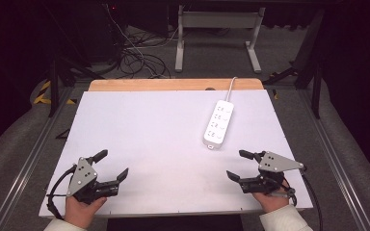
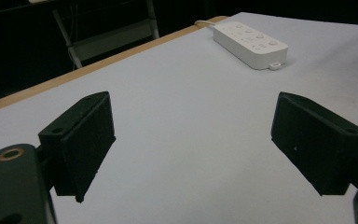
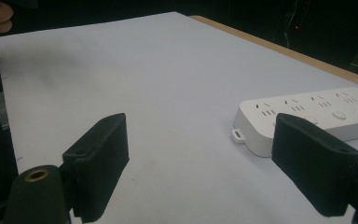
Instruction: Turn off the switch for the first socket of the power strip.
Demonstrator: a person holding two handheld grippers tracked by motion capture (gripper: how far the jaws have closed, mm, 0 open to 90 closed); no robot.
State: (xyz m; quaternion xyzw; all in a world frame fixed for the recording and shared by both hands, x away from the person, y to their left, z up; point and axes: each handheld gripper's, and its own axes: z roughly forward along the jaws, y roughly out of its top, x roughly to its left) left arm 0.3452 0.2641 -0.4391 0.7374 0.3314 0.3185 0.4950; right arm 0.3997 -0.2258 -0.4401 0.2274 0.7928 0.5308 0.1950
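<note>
White sheet (image 1: 159,144) covers most of 1 wooden table (image 1: 173,85), w/ a strip of bare wood showing along the far edge; dark room behind, grey floor, 1 tangle of cables (image 1: 135,60) on the floor at far left & 1 white metal frame (image 1: 219,33) w/ 2 legs beyond the table. On the sheet: 1 white power strip (image 1: 218,124), lying flat toward the far right, long axis running near-to-far, its white cord (image 1: 231,86) leaving the far end over the table edge. Strip has 4 socket groups & 4 round buttons, plus 1 small tab at its near end. 2 grippers, 1 per hand, both near the front edge & well apart from each other. Left gripper (image 1: 112,165) at front left, jaws spread wide, nothing between them; left gripper view shows bare sheet in the gap & the strip far off at upper right. Right gripper (image 1: 238,165) at front right, jaws also wide, holding nothing, nearer the strip than the left one but not touching it; in right gripper view the strip lies just past the right-hand jaw, which covers part of it. 2 hands, 2 pale sleeves at bottom edge.
</note>
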